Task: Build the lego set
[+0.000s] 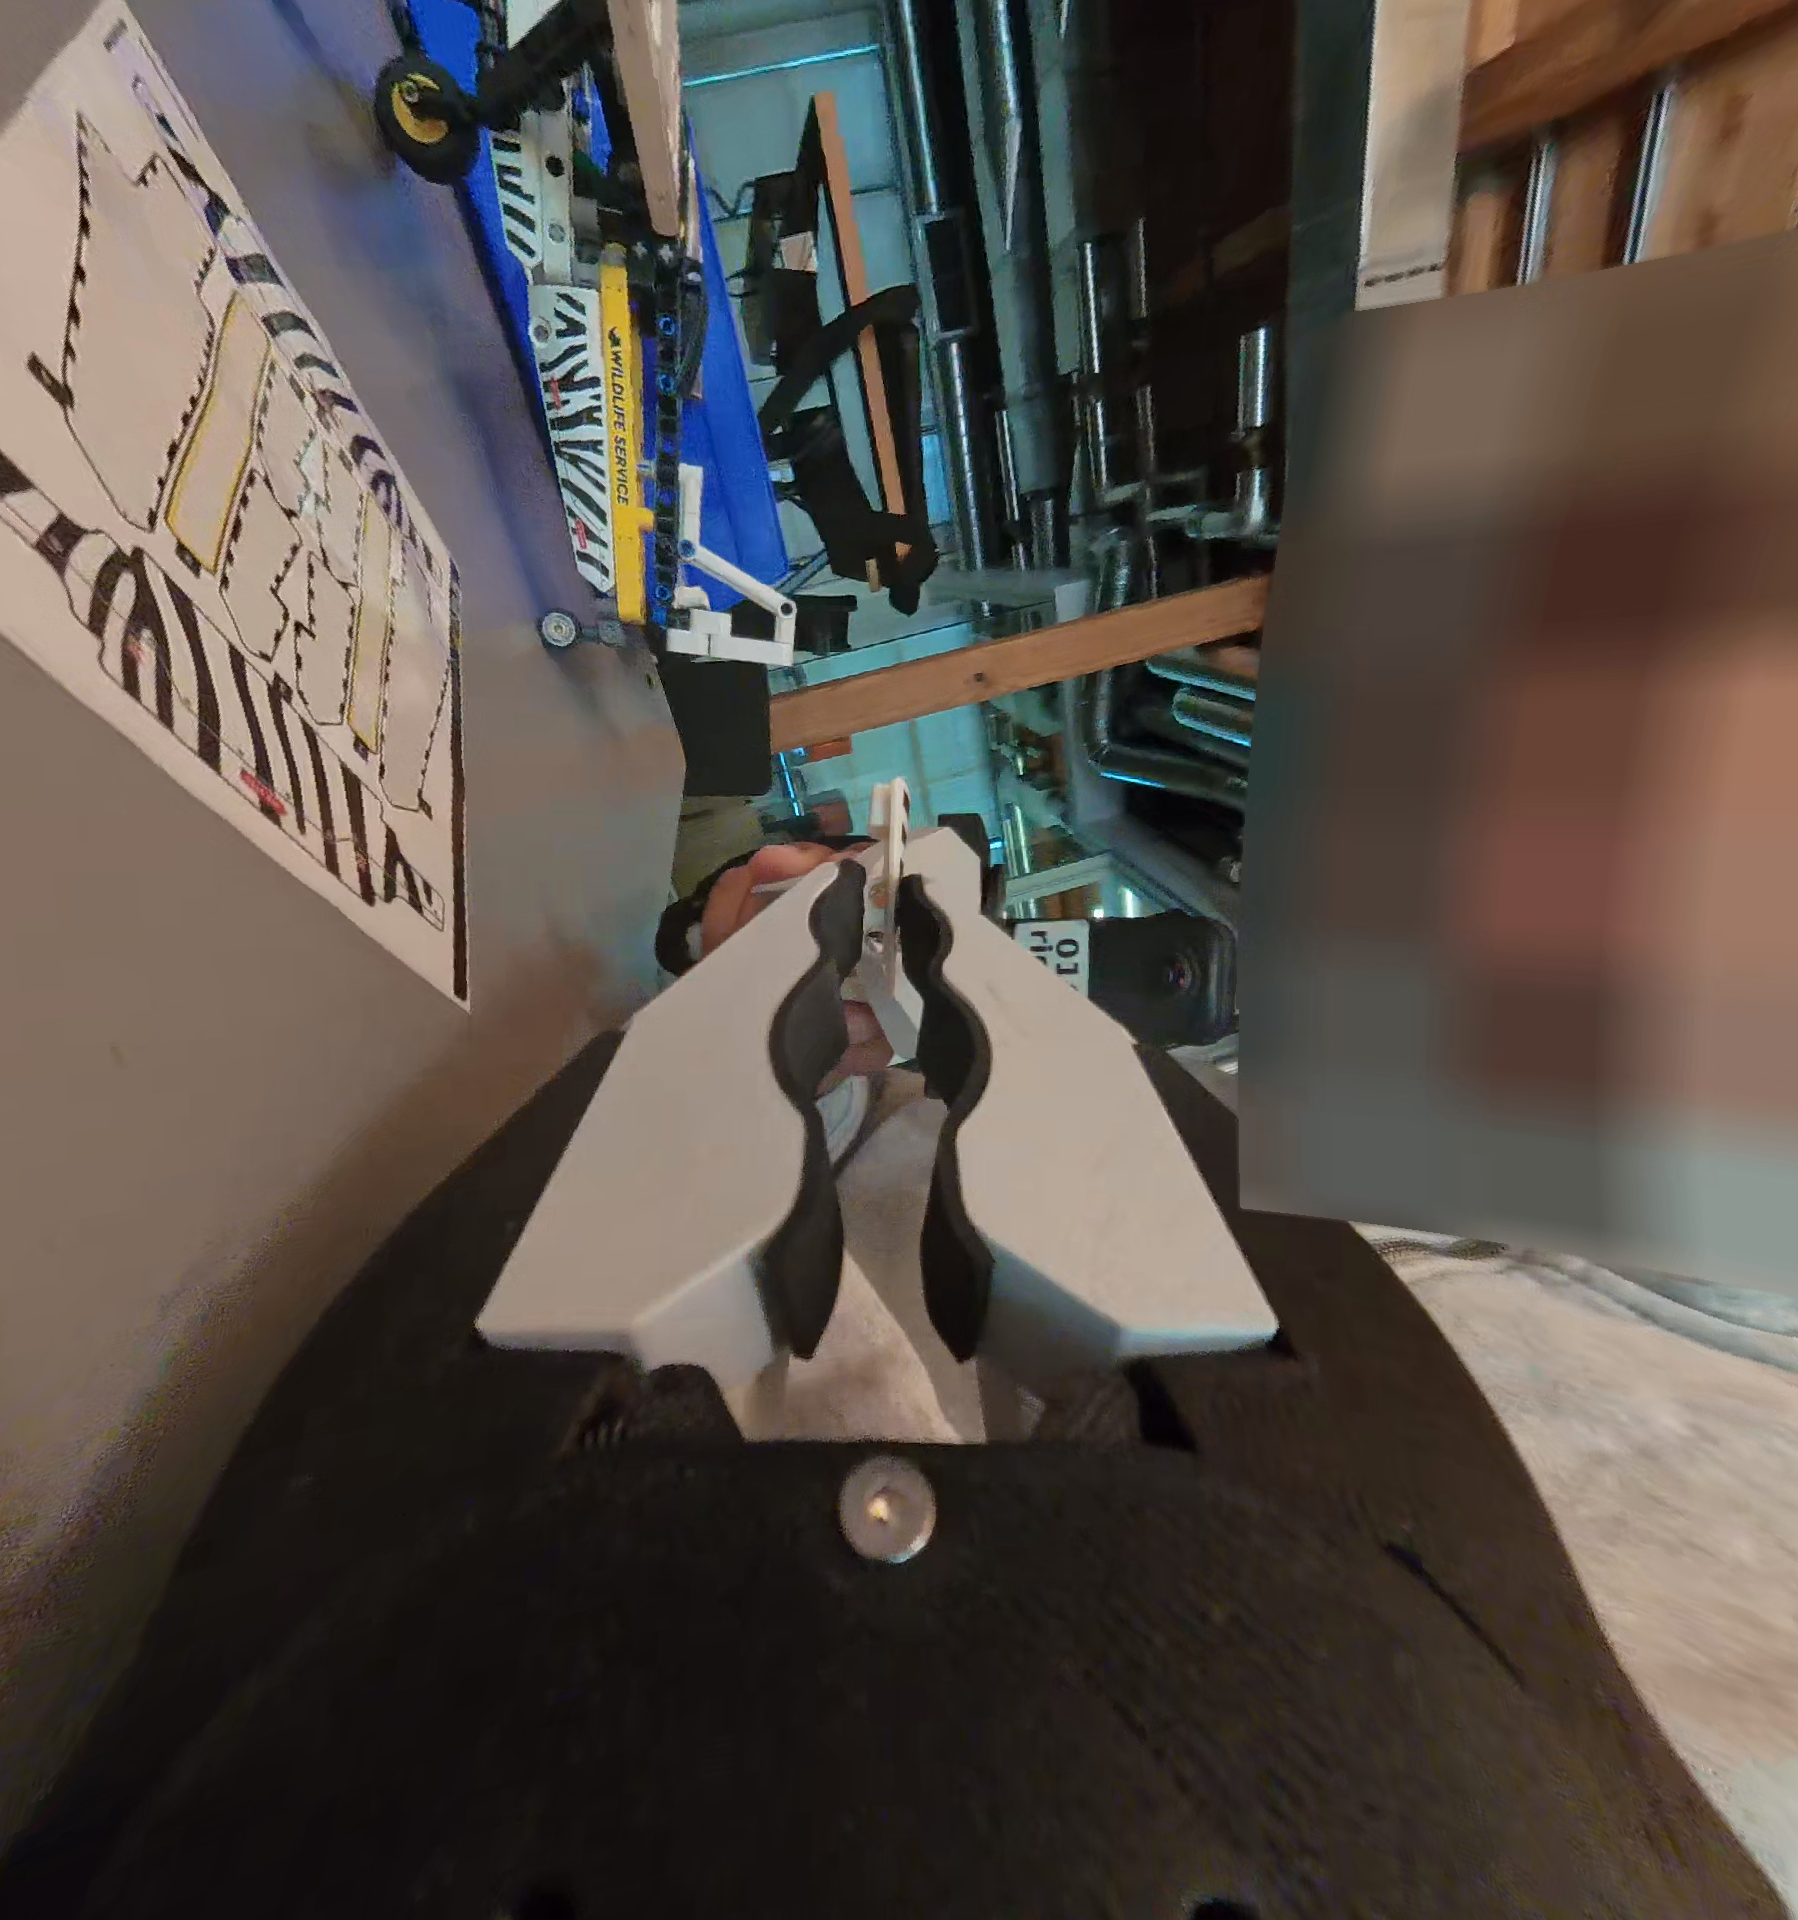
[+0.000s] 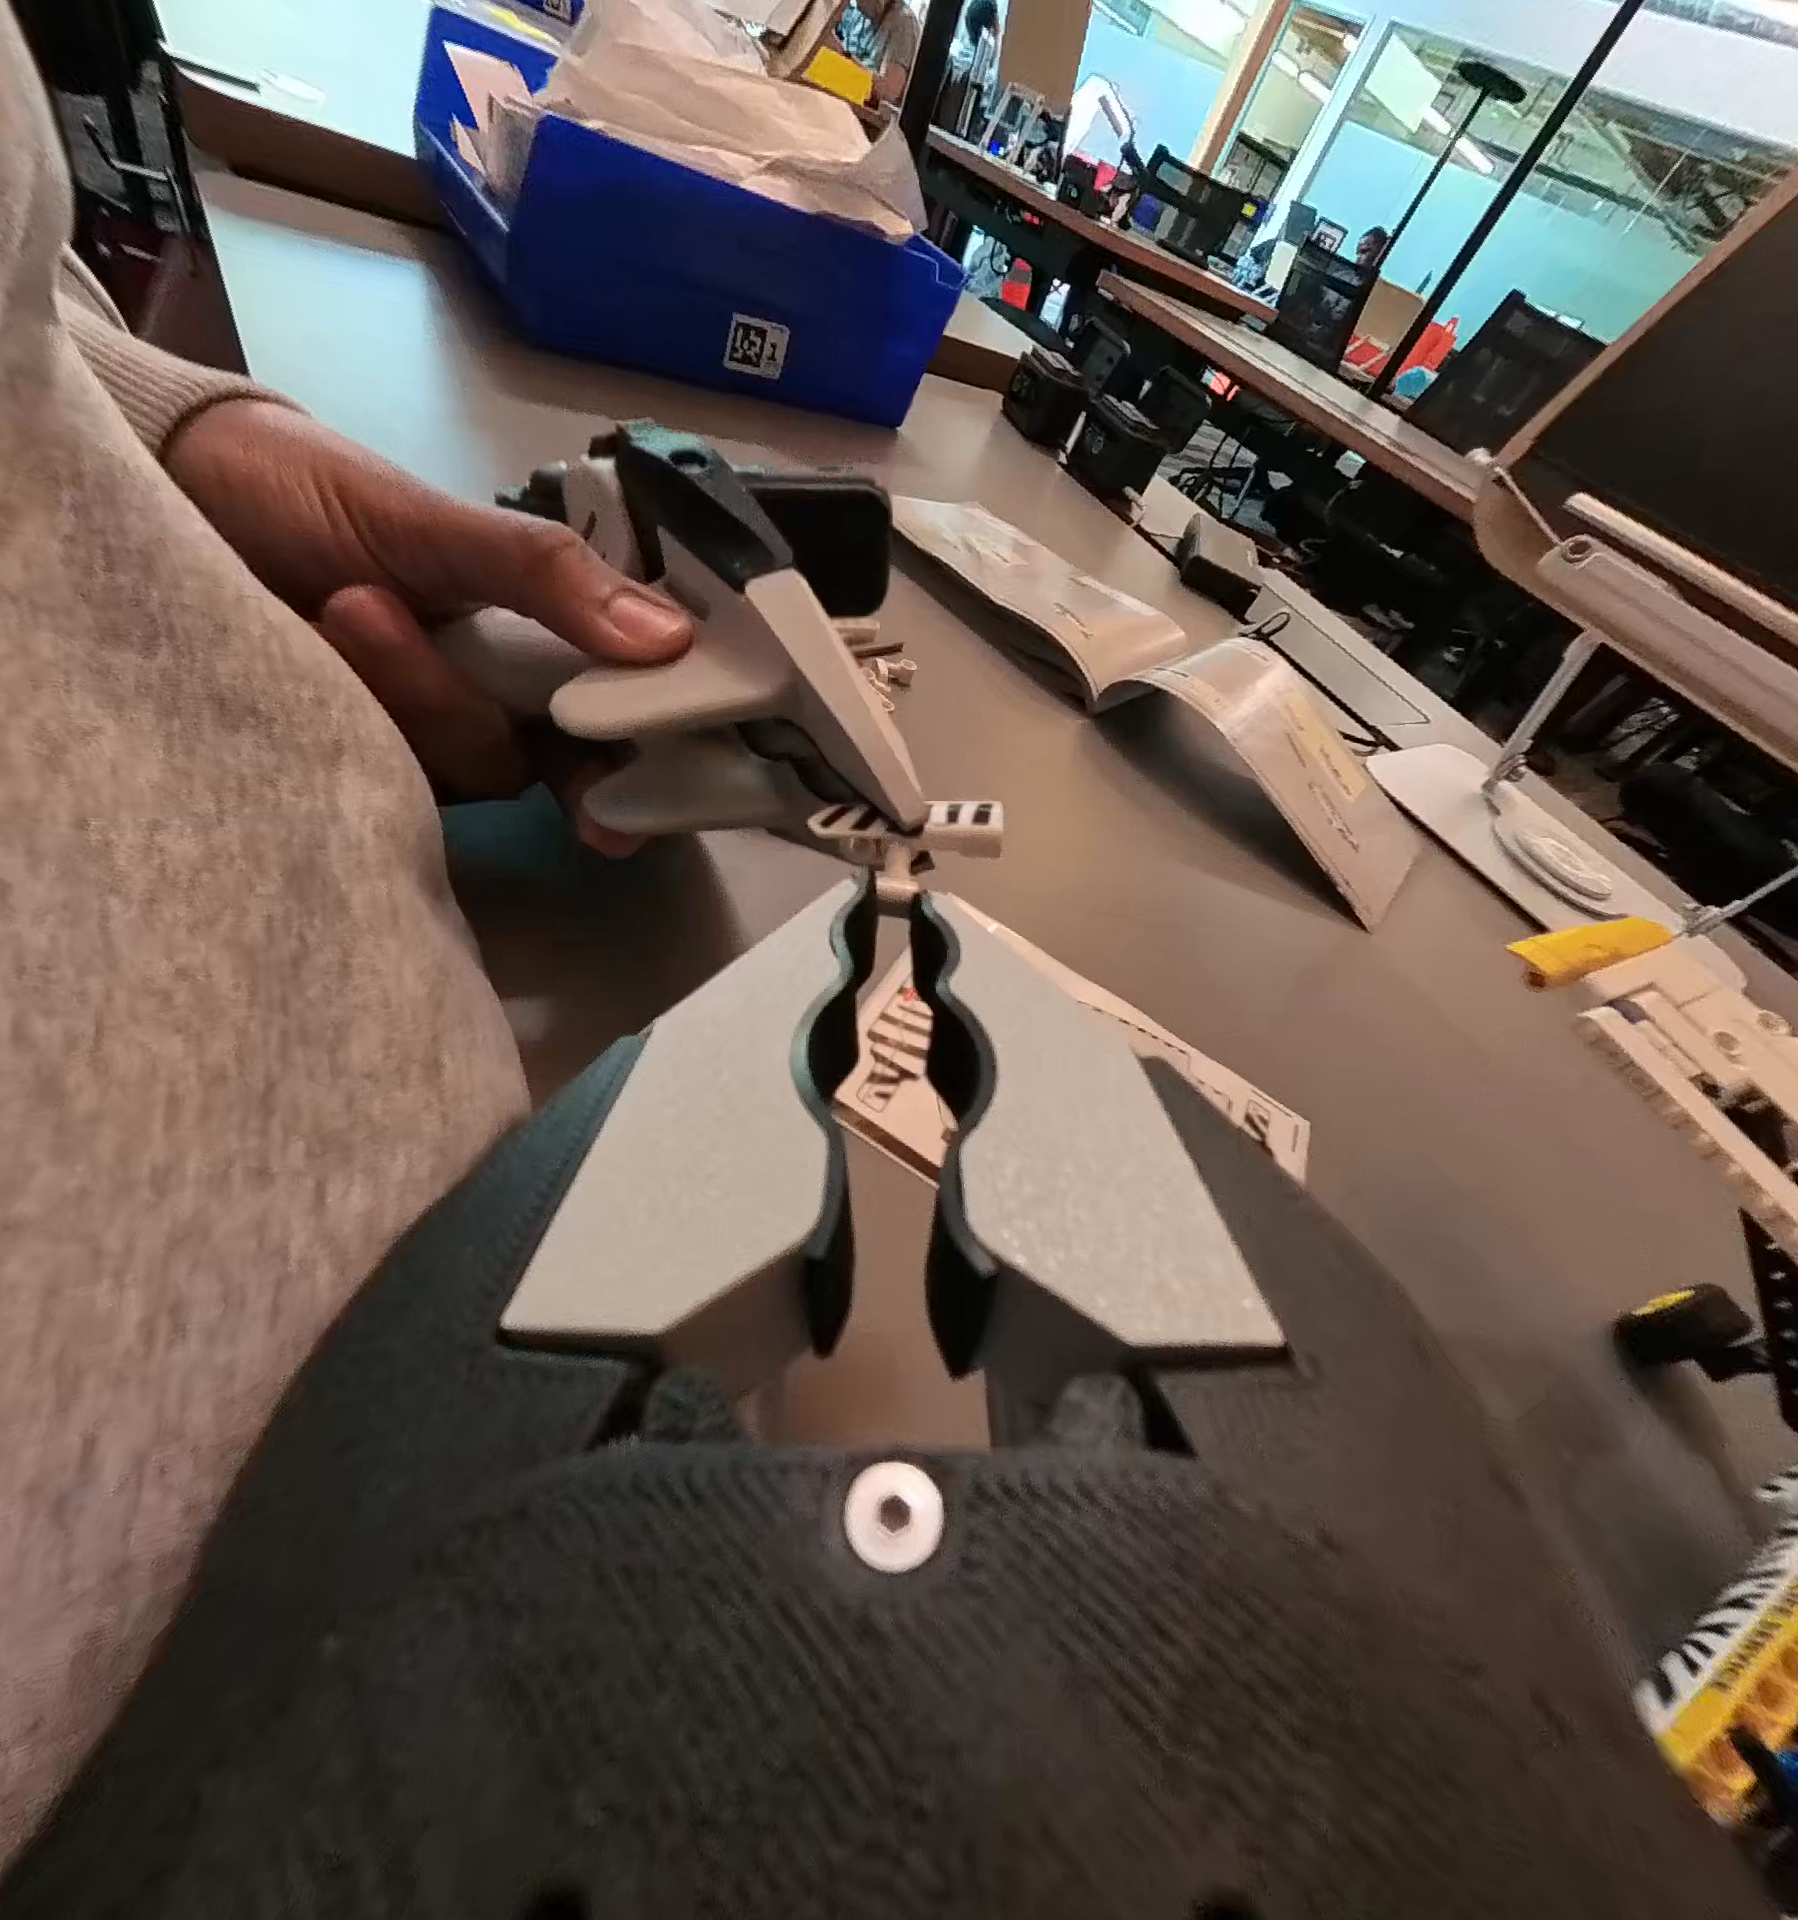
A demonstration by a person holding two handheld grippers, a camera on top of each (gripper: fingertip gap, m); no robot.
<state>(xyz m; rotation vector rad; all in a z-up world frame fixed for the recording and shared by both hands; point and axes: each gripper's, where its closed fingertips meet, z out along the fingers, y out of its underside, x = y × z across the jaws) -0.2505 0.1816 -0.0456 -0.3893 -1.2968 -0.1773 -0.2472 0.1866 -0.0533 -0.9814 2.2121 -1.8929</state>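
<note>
My left gripper (image 1: 882, 885) is shut on a white beam with zebra stripes (image 1: 893, 831), held in the air. In the right wrist view the left gripper (image 2: 900, 816) comes in from the left in a person's hand (image 2: 407, 561) and pinches that striped beam (image 2: 962, 821) level. My right gripper (image 2: 893, 902) is shut on a small light grey connector (image 2: 895, 881) that touches the underside of the beam. The partly built vehicle (image 1: 604, 416), striped with a yellow side, stands on the table; it also shows at the right edge of the right wrist view (image 2: 1705, 1101).
A sticker sheet (image 2: 1071, 1081) lies on the grey table (image 2: 1290, 1039) under the grippers and shows in the left wrist view (image 1: 209, 520). An open instruction booklet (image 2: 1134, 644) and a blue bin of bags (image 2: 708, 249) lie farther back. Small loose parts (image 2: 890, 670) lie behind the left gripper.
</note>
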